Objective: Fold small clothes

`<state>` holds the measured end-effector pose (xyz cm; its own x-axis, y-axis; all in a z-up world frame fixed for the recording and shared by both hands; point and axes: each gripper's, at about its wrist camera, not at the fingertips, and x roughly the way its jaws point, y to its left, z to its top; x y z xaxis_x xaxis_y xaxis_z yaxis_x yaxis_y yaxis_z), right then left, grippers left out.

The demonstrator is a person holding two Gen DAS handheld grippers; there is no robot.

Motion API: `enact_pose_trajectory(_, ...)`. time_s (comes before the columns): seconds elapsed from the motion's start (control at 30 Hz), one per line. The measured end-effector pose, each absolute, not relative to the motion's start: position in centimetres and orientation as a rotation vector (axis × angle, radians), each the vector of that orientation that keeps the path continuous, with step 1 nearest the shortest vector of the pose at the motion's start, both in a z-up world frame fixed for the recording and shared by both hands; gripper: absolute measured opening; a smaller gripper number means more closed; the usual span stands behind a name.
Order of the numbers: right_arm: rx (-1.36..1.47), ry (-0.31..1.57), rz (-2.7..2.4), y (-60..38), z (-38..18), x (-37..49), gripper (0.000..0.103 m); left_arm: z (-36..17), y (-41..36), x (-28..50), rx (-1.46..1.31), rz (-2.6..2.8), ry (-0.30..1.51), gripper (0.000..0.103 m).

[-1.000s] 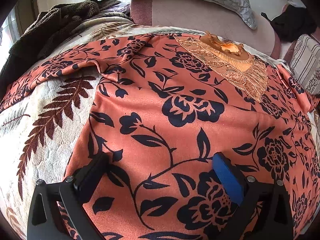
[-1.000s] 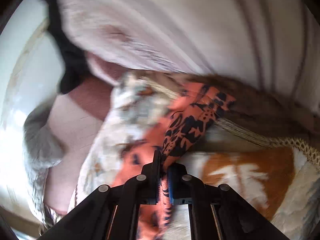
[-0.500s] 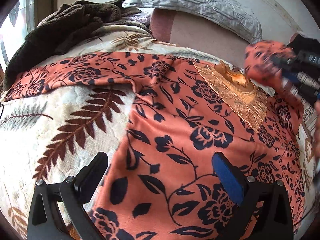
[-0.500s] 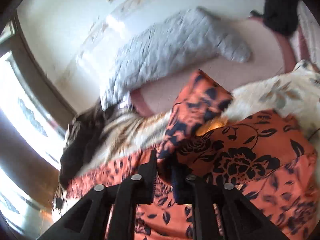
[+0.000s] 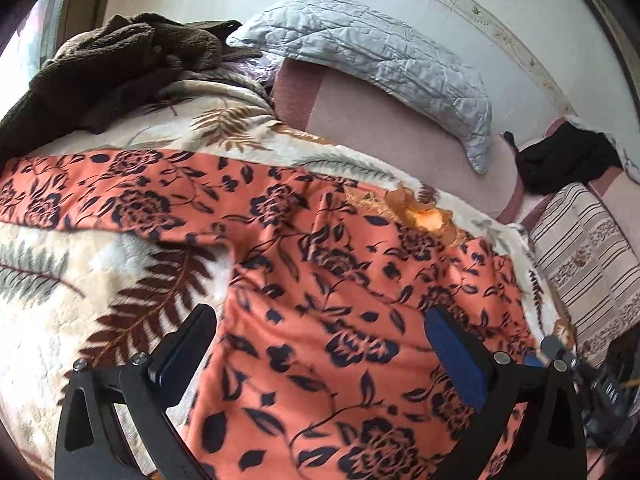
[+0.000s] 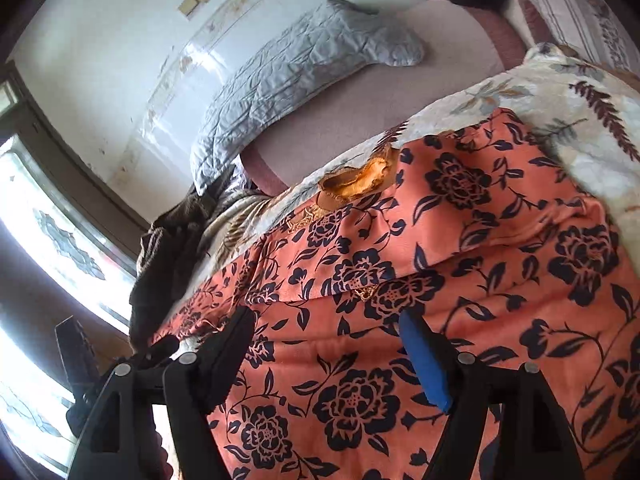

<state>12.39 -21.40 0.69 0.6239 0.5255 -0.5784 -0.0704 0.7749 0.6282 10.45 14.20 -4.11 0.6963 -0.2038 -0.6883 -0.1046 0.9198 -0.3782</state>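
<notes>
An orange garment with a dark floral print (image 5: 320,280) lies spread on the leaf-patterned blanket (image 5: 80,280). Its left sleeve (image 5: 100,192) stretches out to the left. Its right side is folded over the body, covering most of the gold embroidered neckline (image 5: 424,216); the fold edge shows in the right wrist view (image 6: 400,276). My left gripper (image 5: 320,340) is open and empty just above the lower part of the garment. My right gripper (image 6: 328,344) is open and empty over the garment (image 6: 480,240), below the fold edge; part of it shows at the left wrist view's right edge (image 5: 568,360).
A grey quilted pillow (image 5: 380,52) lies on a pink bolster (image 5: 380,128) at the head of the bed. A dark brown fleece (image 5: 100,72) is heaped at the far left. A black cloth (image 5: 560,160) and a striped cushion (image 5: 588,248) are at the right. A window (image 6: 40,240) is beyond the bed.
My right gripper carried the garment's right sleeve across over the body, let it go and opened. The neckline embroidery is now mostly covered. My left gripper stayed open and shifted its view leftward.
</notes>
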Motion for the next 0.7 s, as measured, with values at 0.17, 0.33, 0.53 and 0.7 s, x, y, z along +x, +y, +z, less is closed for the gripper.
enact_pose_trajectory(0.17,0.657,0.839,0.376,-23.0,0.6,13.1,0.078,-6.2,12.5,18.8,-0.516,-0.070,0.954,0.103)
enact_pose_trajectory(0.33,0.710,0.830,0.370,-24.6,0.5,13.2,0.078,-10.1,12.1,22.9,-0.538,0.032,1.120,0.062)
enact_pose_trajectory(0.53,0.734,0.836,0.363,-25.5,0.3,13.8,0.078,-8.9,12.6,21.5,-0.536,0.128,1.072,0.008)
enact_pose_trajectory(0.7,0.777,0.845,0.331,-27.1,-0.2,14.0,0.078,-6.7,11.0,16.1,-0.412,0.171,0.923,0.009)
